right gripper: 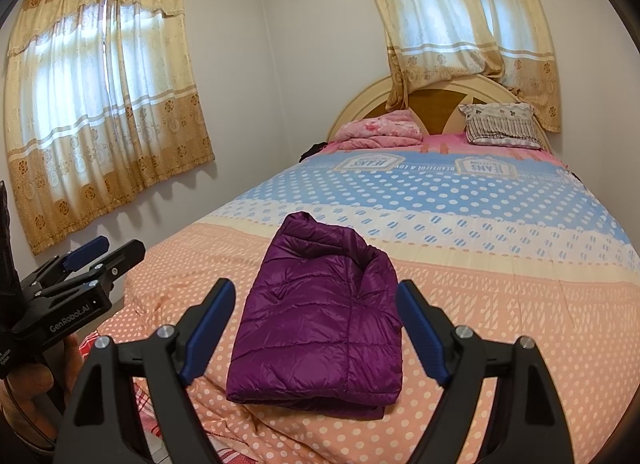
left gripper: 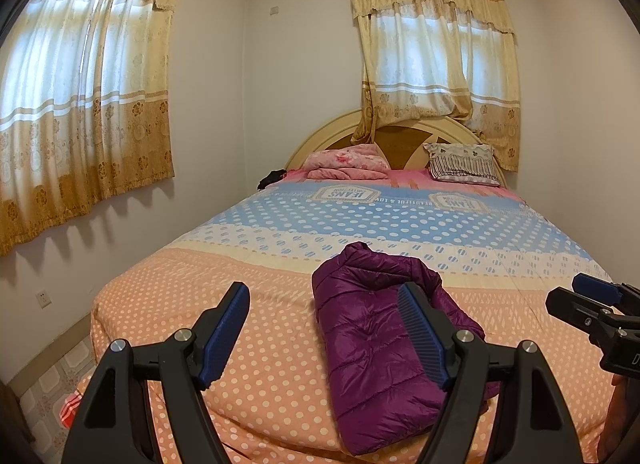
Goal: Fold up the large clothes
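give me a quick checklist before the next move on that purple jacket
1. Purple jacket folded into a compact bundle: ok.
2. Jacket fully on the bed, near the foot edge: ok.
3. Left gripper open and empty: ok.
4. Right gripper open and empty: ok.
5. Fingers clear of the fabric: ok.
6. Sleeves tucked inside the fold: cannot tell.
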Motion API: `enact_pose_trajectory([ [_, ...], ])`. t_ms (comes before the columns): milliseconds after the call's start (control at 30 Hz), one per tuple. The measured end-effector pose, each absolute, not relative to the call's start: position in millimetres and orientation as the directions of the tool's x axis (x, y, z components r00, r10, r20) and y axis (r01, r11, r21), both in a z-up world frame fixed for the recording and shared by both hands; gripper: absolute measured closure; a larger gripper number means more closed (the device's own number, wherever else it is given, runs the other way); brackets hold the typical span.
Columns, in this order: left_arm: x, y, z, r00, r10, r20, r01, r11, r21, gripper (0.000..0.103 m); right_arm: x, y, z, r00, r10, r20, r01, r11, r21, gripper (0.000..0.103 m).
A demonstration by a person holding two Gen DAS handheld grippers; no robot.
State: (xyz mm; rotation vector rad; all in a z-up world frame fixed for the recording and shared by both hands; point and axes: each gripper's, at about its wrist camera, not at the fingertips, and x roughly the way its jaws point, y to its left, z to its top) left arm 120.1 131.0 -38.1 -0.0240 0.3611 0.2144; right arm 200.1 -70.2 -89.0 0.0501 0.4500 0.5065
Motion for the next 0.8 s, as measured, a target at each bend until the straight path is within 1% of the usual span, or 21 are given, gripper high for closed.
enact_pose_trajectory([
  [233, 124.9, 132.4, -39.9, 0.911, 0.169, -0.377, -0.18, 0.984, 0.006, 0.024, 198.7, -68.4, -89.5, 0.778, 0.48, -0.406, -0.458, 0.875, 0.158, 0.018],
  [533, 124.2, 132.6, -40.8, 0.914, 0.178, -0.364, -0.188, 0.982, 0.008, 0.023, 197.6, -63.6, -93.1, 0.775, 0.48, -0.41, -0.458, 0.875, 0.159, 0.018],
  [800, 127.9, 129.7, -47.0, 0.91, 0.198, -0.365, -0.196, 0.98, 0.044, 0.023, 198.0, -61.8, -96.5, 0.769, 0.482, -0.419, -0.46, 0.873, 0.16, 0.018],
])
